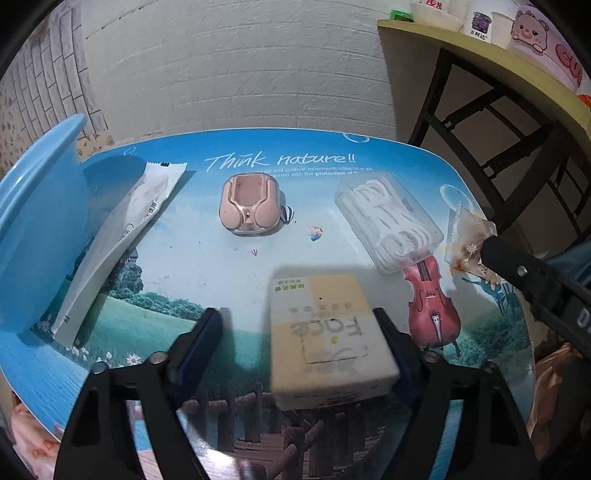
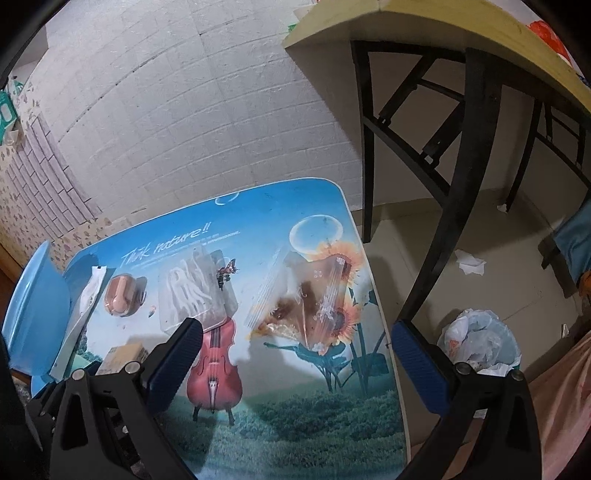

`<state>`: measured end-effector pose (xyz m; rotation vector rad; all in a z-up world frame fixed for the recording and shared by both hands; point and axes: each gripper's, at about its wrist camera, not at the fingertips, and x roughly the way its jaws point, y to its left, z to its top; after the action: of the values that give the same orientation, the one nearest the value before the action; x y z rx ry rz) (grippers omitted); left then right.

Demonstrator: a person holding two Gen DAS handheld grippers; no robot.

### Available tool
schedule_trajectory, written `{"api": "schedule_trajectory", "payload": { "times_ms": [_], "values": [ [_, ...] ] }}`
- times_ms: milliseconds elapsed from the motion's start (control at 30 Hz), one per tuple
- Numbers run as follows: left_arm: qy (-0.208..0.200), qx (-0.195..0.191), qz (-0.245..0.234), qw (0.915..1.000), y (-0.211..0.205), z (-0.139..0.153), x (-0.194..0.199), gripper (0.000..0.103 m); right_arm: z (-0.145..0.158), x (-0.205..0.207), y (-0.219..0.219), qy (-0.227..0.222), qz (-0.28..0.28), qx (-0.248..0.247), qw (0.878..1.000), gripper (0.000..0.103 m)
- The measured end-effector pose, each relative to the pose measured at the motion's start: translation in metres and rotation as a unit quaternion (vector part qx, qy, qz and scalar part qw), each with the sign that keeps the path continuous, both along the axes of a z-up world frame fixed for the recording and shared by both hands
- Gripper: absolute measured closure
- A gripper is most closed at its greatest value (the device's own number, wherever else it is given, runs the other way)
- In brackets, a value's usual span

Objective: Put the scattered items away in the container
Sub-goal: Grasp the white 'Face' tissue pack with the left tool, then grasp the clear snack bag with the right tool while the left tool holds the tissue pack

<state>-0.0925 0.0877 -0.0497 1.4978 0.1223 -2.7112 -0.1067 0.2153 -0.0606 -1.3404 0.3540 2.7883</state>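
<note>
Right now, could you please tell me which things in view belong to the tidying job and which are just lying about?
Belongs to the job:
blue container
tissue pack
pink earbud case
clear floss-pick box
white sachet
clear stained bag

Just lying about:
cups on the shelf
waste bin
crumpled paper

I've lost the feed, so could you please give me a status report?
Left gripper straddling tissue pack, not clamped. Right gripper open above crumpled wrapper. Nothing blocking.

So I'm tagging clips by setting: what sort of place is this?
Probably a lived-in room at home: a low printed table by a brick-pattern wall, a folding table alongside, and a full waste bin on the floor.
</note>
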Motion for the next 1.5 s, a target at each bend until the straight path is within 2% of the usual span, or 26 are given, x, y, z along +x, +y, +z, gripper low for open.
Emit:
{"api": "schedule_trajectory", "payload": {
  "times_ms": [33, 233, 633, 1367, 1500],
  "values": [
    [0.001, -0.001, -0.002, 1.0000, 0.000, 0.000, 0.000, 0.039, -0.001, -0.002, -0.001, -0.002, -0.001, 0.003, 1.000, 0.000],
    [0.002, -0.011, -0.010, 0.9999, -0.005, 0.003, -0.001, 0.058, -0.005, -0.011, -0.005, -0.010, -0.001, 0.006, 1.000, 0.001],
    [0.025, -0.009, -0.025, 0.9993, -0.017, 0.013, 0.001, 0.059, -0.011, -0.014, -0.002, -0.018, -0.007, 0.009, 1.000, 0.001],
    [0.044, 0.009, -0.008, 0.9990, -0.045, 0.019, -0.003, 0.059, -0.019, -0.027, -0.009, -0.035, -0.008, 0.030, 0.999, 0.003],
    [0.045, 0.012, -0.007, 0.9989, -0.047, 0.019, -0.003, 0.059, -0.024, -0.034, -0.014, -0.045, -0.009, 0.043, 0.998, 0.009]
  ]
}}
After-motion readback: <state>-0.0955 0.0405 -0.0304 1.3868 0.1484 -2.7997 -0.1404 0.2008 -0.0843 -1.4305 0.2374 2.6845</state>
